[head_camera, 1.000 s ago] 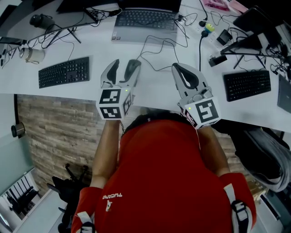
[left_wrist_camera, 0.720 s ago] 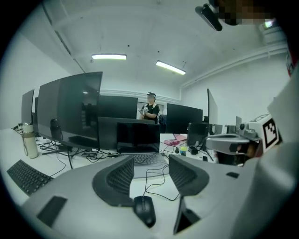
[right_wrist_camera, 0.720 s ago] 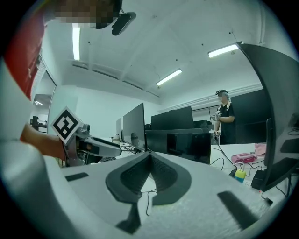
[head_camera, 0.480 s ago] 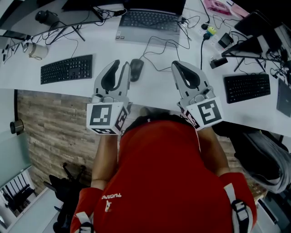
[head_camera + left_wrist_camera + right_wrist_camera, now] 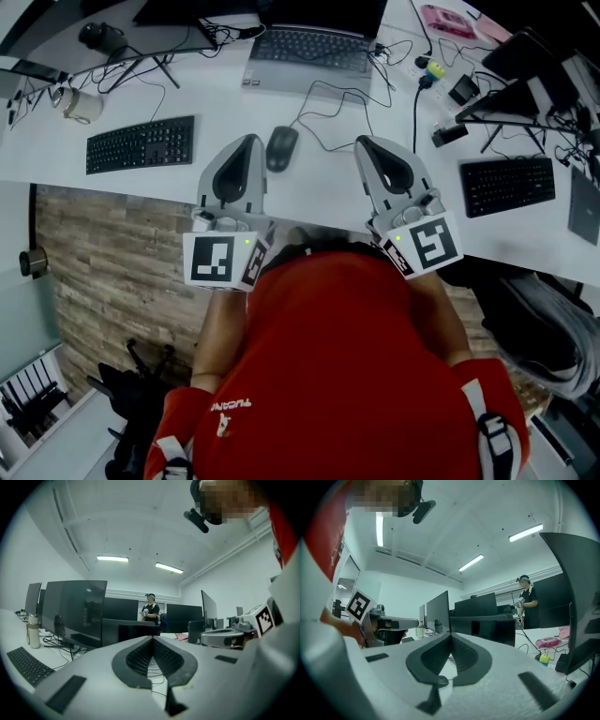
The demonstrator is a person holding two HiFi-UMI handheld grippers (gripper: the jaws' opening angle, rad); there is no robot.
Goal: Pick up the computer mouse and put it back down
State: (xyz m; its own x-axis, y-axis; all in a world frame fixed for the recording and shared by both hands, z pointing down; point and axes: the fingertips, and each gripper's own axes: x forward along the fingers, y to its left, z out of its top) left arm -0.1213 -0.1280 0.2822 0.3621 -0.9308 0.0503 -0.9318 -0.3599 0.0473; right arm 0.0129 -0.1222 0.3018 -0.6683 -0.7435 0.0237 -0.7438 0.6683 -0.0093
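The dark computer mouse (image 5: pixel 281 148) lies on the white desk (image 5: pixel 197 108), its cable running up to the laptop. My left gripper (image 5: pixel 250 139) hovers just left of the mouse, apart from it. Its jaws have just been closing with nothing between them, and they are now shut and empty. In the left gripper view the left gripper (image 5: pixel 151 639) shows its ribbed pads meeting, pointing level over the desk. My right gripper (image 5: pixel 365 141) is to the right of the mouse, shut and empty; the right gripper (image 5: pixel 451 636) shows its pads together too.
A laptop (image 5: pixel 309 52) stands behind the mouse. One black keyboard (image 5: pixel 141 143) lies at the left, another keyboard (image 5: pixel 509 185) at the right. A white mug (image 5: pixel 75 105), cables and monitor stands crowd the back. The desk's front edge runs under my grippers. A person (image 5: pixel 150 609) stands far off.
The left gripper, open around the mouse a second ago, has drawn back and up and shut empty. The mouse stays on the desk. The right gripper has hardly moved.
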